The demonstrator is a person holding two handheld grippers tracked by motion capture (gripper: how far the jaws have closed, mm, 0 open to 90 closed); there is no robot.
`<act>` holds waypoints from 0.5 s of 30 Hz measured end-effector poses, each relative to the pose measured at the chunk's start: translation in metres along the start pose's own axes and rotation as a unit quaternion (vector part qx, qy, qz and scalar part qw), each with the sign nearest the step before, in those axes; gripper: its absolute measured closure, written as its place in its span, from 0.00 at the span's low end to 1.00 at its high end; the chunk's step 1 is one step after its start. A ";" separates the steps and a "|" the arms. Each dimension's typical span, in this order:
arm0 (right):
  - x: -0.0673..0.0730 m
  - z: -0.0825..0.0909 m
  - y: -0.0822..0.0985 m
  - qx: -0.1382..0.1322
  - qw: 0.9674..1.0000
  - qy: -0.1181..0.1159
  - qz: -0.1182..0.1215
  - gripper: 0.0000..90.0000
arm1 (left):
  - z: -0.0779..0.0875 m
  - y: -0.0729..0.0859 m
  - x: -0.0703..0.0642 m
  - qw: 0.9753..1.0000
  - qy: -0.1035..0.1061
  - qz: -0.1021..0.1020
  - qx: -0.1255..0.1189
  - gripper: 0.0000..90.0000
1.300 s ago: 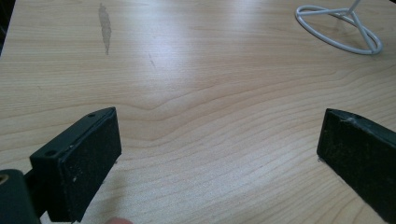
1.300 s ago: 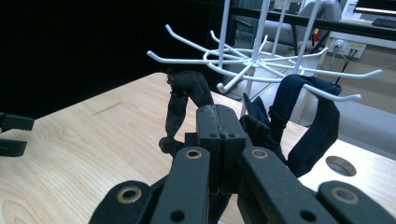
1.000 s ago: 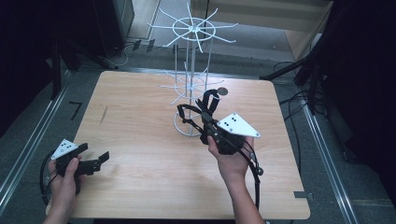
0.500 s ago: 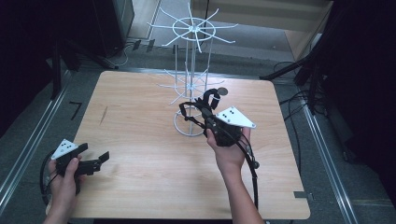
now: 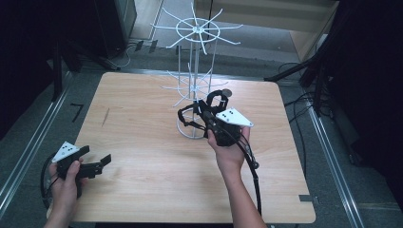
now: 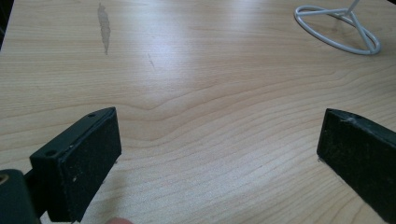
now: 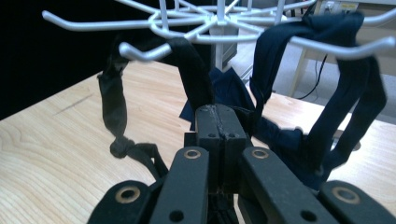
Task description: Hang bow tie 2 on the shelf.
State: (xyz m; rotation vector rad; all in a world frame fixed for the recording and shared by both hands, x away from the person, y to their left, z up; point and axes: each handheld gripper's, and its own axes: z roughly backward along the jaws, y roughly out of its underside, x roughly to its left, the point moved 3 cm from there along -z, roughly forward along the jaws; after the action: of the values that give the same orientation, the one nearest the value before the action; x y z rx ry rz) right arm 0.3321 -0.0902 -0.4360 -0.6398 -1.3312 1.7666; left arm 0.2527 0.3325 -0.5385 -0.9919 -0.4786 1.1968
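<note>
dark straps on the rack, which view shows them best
The right gripper view: the straps hang close up, looped over the white rack's prongs, with the right claw shut on one. The high view shows them as small dark loops at the rack's lower tier. The left gripper view catches just the rack's base ring.

The pale wooden tabletop point(image 5: 142, 123) shows light tan grain with wavy brown lines and one grey smear point(image 6: 103, 25) near its far left side. The white wire rack with spoke-like hooks point(image 5: 196, 33) is white all over, ring base included. The dark fabric straps point(image 7: 359, 88) hung on its hooks read black to deep navy. Both hand-held grippers are black, jaws included: the left gripper point(image 5: 97, 164) and the right gripper point(image 5: 202, 111) each carry a light grey three-cornered plate dotted with small dark spots.
</note>
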 end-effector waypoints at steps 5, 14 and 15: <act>-0.005 0.002 0.007 -0.003 1.000 -0.009 -0.006 0.90 | 0.000 0.000 0.000 1.000 -0.001 0.000 0.001 0.00; -0.016 0.013 0.018 -0.009 1.000 -0.019 -0.012 0.66 | 0.000 0.000 0.000 1.000 -0.002 -0.001 0.001 0.00; -0.017 0.015 0.019 -0.008 1.000 -0.018 -0.011 0.63 | 0.000 0.000 0.000 1.000 -0.001 -0.001 0.002 0.00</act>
State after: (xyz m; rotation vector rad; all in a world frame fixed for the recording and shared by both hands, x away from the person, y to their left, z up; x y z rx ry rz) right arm 0.3240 -0.1143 -0.4510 -0.6030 -1.3740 1.7584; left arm 0.2527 0.3322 -0.5386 -0.9870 -0.4791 1.1975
